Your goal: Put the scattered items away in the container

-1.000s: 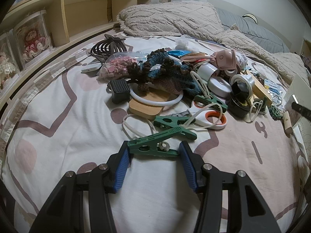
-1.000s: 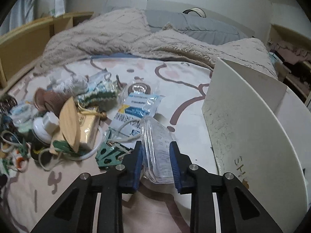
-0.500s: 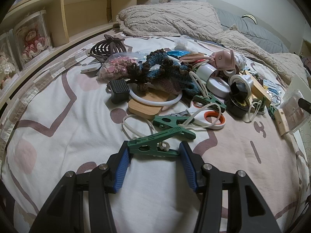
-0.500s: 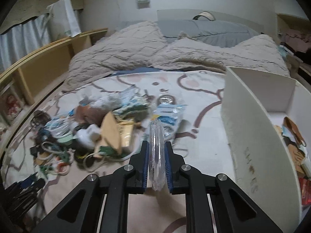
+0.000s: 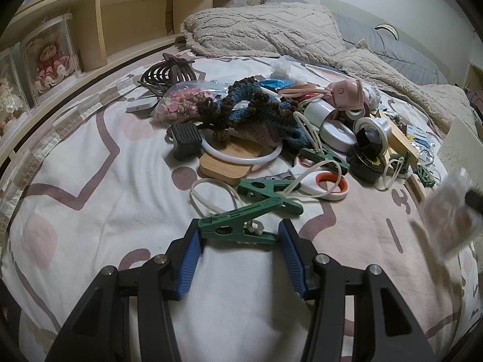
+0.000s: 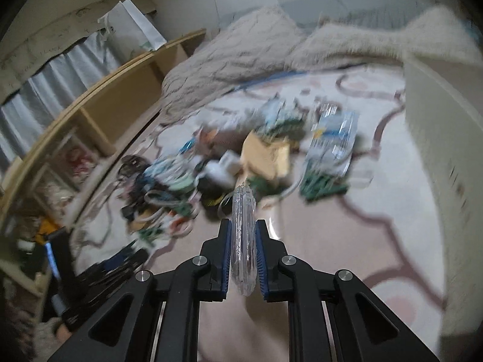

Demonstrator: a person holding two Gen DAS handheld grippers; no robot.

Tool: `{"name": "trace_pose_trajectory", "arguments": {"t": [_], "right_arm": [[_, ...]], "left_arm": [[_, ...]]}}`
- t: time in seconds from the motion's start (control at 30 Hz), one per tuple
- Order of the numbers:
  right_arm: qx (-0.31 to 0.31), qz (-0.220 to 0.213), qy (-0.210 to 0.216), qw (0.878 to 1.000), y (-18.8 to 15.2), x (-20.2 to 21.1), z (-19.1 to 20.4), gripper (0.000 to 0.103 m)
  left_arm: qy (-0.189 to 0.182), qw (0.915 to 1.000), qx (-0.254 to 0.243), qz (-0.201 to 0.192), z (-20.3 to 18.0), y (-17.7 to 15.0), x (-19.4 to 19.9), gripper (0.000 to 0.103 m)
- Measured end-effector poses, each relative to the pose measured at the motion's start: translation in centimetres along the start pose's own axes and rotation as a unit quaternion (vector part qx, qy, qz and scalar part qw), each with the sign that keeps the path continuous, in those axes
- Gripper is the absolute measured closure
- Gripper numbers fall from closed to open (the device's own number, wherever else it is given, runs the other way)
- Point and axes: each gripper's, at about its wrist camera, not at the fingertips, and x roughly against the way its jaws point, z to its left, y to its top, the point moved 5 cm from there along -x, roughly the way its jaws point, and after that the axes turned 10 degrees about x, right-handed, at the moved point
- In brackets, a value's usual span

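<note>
A green plastic clip (image 5: 241, 223) lies on the bedspread, and my left gripper (image 5: 238, 232) is shut on its handle end, the blue pads touching both sides. My right gripper (image 6: 244, 235) is shut on a clear plastic packet (image 6: 243, 241), seen edge-on and held above the bed. The same packet shows as a blur at the right edge of the left wrist view (image 5: 446, 214). The heap of scattered items (image 5: 271, 126) lies beyond the clip. The white box (image 6: 437, 150) stands to the right of my right gripper, and its corner (image 5: 462, 141) shows in the left wrist view.
A second green clip (image 5: 265, 188), white-and-orange scissors (image 5: 326, 181), a wooden board with a white ring (image 5: 232, 166) and crocheted yarn (image 5: 256, 111) crowd the heap. A wooden shelf (image 5: 120, 24) runs along the left. A rumpled beige blanket (image 5: 271, 30) lies beyond.
The right gripper pinched the clear packet flat, lifted it and swung round; its view is now blurred and tilted. In the left wrist view the packet came nearer along the right edge. The left gripper kept still.
</note>
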Motion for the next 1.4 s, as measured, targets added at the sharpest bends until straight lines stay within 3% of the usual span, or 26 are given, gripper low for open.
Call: {"name": "trace_pose_trajectory", "arguments": {"t": [0.2, 0.4, 0.63, 0.7, 0.73, 0.77, 0.8, 0.83, 0.9, 1.2, 1.3, 1.4], "right_arm": [[-0.054, 0.041, 0.042, 0.997, -3.1, -1.0, -0.4, 0.087], [-0.069, 0.047, 0.01, 0.996, -3.4, -1.0, -1.7, 0.085], [-0.064, 0.069, -0.043, 0.995, -3.9, -1.5, -3.0, 0.076], [-0.069, 0.074, -0.039, 0.994, -4.1, -1.6, -3.2, 0.075], [-0.069, 0.077, -0.04, 0.994, -4.1, -1.7, -3.3, 0.074], [-0.068, 0.08, -0.042, 0.994, -4.1, -1.8, -3.4, 0.072], [-0.067, 0.081, -0.043, 0.993, -4.2, -1.8, -3.4, 0.059], [-0.066, 0.081, -0.042, 0.994, -4.2, -1.9, -3.3, 0.037], [-0.055, 0.074, -0.042, 0.995, -4.1, -1.7, -2.8, 0.022], [0.028, 0.091, -0.079, 0.992, -4.6, -2.8, -0.2, 0.02], [0.046, 0.097, -0.09, 0.99, -5.0, -3.4, 0.4, 0.012], [0.061, 0.1, -0.107, 0.987, -5.2, -3.6, 0.7, 0.012]], "left_arm": [[-0.002, 1.0, 0.001, 0.0, 0.1, 0.0, 0.2, 0.052], [-0.001, 1.0, 0.006, 0.0, 0.4, -0.1, 0.3, 0.052], [-0.004, 0.9998, 0.021, 0.002, 1.1, -0.1, 0.1, 0.052], [-0.001, 0.9998, 0.018, 0.002, 0.9, -0.2, 0.1, 0.049], [-0.002, 0.9999, 0.016, 0.002, 0.8, -0.2, 0.1, 0.042], [-0.001, 0.9999, 0.013, 0.003, 0.7, -0.2, 0.1, 0.036], [-0.001, 0.9999, 0.011, 0.002, 0.7, -0.3, 0.1, 0.034], [0.0, 0.9999, 0.01, 0.002, 0.6, -0.3, 0.0, 0.033], [0.0, 0.9999, 0.01, 0.003, 0.6, -0.3, 0.0, 0.033], [-0.016, 0.9989, 0.045, -0.001, 1.4, -0.1, 0.4, 0.033], [-0.016, 0.9988, 0.047, -0.001, 1.5, 0.0, 0.4, 0.033], [-0.016, 0.9987, 0.048, 0.001, 1.5, 0.1, 0.4, 0.033]]}}
